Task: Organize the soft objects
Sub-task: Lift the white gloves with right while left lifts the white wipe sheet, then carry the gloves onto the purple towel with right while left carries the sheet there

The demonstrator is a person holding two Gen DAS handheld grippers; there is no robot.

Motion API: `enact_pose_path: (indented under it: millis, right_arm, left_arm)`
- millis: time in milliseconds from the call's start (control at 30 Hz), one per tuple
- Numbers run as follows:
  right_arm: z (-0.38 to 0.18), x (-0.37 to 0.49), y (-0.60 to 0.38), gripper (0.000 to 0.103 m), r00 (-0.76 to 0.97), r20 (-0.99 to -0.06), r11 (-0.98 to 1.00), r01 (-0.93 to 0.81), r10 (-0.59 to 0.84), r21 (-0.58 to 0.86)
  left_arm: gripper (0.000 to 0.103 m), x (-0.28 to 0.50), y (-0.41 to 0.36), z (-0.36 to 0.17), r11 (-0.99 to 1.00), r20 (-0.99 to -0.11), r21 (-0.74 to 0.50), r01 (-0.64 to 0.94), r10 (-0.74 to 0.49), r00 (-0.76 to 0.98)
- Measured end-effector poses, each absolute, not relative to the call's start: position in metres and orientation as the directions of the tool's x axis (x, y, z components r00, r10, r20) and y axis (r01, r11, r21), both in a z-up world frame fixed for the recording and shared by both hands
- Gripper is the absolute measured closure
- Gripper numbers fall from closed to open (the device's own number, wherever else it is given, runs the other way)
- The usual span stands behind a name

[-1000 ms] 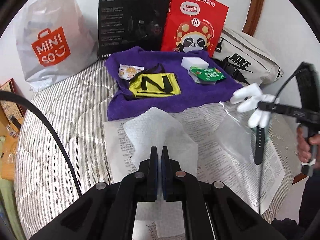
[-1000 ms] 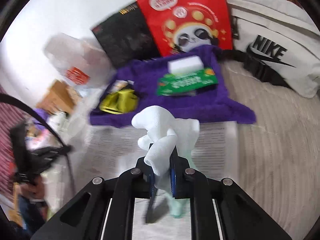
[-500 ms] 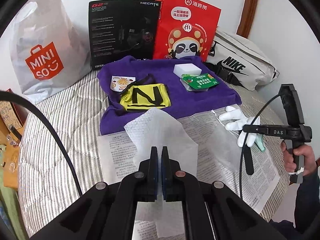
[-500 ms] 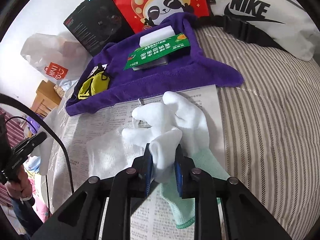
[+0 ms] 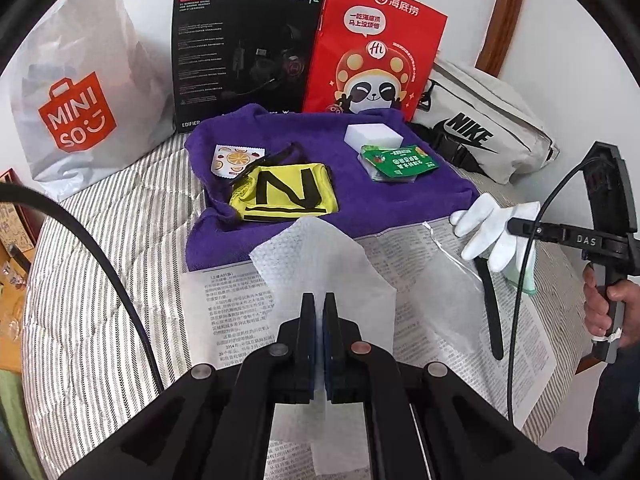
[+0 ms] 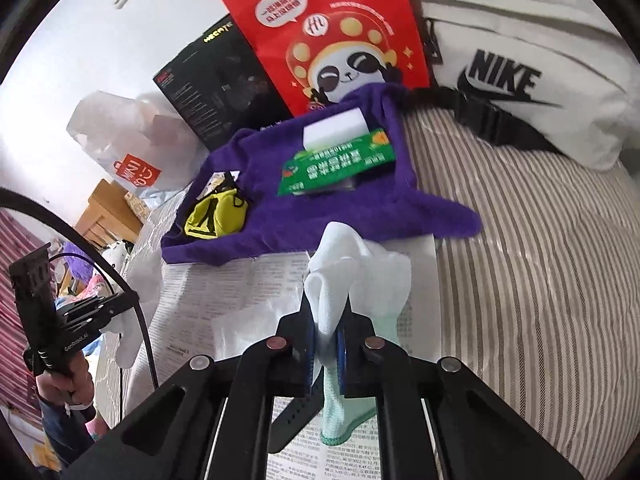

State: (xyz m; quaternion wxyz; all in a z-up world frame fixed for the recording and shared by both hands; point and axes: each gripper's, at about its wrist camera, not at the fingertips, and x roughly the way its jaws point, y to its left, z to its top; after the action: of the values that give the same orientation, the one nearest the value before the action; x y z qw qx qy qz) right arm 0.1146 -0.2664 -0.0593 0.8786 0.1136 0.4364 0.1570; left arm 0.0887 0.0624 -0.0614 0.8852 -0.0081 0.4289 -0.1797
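MINISO bag (image 5: 76, 108) — NIKE pouch (image 5: 486, 128)

Both wrist cameras look steeply down along their jaws from close above, sharing the purple towel (image 5: 360, 200).

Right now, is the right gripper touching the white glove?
Touching. In the right wrist view the right gripper is shut on the white glove, whose fabric passes between the jaws.

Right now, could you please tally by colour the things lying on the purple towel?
White: 2, the sponge block and the fruit-print sachet
Yellow: 1, the yellow pouch with a black N
Green: 1, the green packet
Total: 4 on the purple towel
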Motion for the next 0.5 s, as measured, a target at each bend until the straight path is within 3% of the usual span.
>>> enact_pose_path:
  millis: [500]
  right_arm:
    - [-0.009,0.136,-0.239,0.095,0.619,-0.685,0.923,-0.275,0.385,0.271]
  left_arm:
    - [0.099,0.101,0.072,-0.040,0.942,-0.738,-0.166,0.293,-0.315,0.596]
